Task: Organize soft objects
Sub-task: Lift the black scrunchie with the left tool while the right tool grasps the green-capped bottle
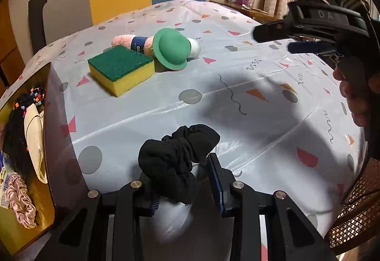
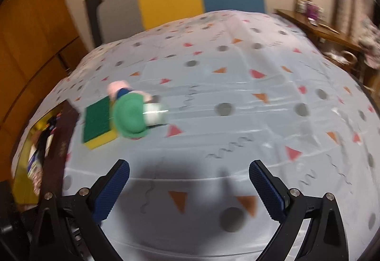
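My left gripper (image 1: 182, 180) is shut on a black scrunchie (image 1: 178, 156) and holds it just above the patterned tablecloth. A green-and-yellow sponge (image 1: 121, 68), a rolled pink towel with a blue band (image 1: 133, 43) and a green hat-shaped soft toy (image 1: 172, 48) lie together further back. These also show blurred in the right wrist view: the sponge (image 2: 98, 123), the towel (image 2: 118, 88), the toy (image 2: 131, 116). My right gripper (image 2: 190, 180) is open and empty above the cloth; it also shows in the left wrist view (image 1: 273, 40) at the upper right.
A yellow-lined box (image 1: 51, 142) stands at the left table edge holding a pink scrunchie (image 1: 20, 199), a cream hat (image 1: 34, 142) and dark hair items. Chairs stand behind the table (image 1: 237, 99). A woven chair back (image 1: 356, 208) is at the right.
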`<action>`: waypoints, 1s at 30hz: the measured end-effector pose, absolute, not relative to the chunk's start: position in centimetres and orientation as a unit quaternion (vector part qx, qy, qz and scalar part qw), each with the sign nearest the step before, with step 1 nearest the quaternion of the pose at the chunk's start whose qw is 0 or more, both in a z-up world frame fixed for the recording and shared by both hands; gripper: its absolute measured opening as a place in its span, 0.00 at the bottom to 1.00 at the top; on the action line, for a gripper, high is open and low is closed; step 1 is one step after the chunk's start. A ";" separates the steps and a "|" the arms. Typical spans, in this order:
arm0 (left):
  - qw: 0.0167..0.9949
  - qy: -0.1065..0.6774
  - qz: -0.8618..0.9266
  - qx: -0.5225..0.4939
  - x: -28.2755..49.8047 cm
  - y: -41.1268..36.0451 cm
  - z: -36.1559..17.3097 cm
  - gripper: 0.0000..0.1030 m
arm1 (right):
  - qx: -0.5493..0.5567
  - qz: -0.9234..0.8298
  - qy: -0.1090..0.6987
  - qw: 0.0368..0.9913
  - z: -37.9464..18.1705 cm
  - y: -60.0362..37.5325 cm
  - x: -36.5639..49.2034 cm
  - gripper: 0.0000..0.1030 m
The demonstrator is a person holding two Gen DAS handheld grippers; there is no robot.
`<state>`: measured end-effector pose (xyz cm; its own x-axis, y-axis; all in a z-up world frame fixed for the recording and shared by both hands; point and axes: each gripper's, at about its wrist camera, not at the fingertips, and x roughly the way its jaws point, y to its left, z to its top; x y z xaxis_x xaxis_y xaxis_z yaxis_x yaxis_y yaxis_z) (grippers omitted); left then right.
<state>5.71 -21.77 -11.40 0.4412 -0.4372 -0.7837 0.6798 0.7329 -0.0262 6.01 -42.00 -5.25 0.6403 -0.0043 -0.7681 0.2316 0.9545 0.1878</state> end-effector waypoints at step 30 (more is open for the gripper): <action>0.841 0.406 -0.344 0.094 6.0 -20.8 -11.7 0.33 | -0.192 0.063 0.486 0.850 -7.1 -32.6 18.0 0.48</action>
<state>5.96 -20.80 -11.74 0.4330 -0.5036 -0.7476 0.6557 0.7451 -0.1221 17.96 -32.59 -7.11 0.5186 -0.0793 -0.8513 -0.2950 0.9180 -0.2652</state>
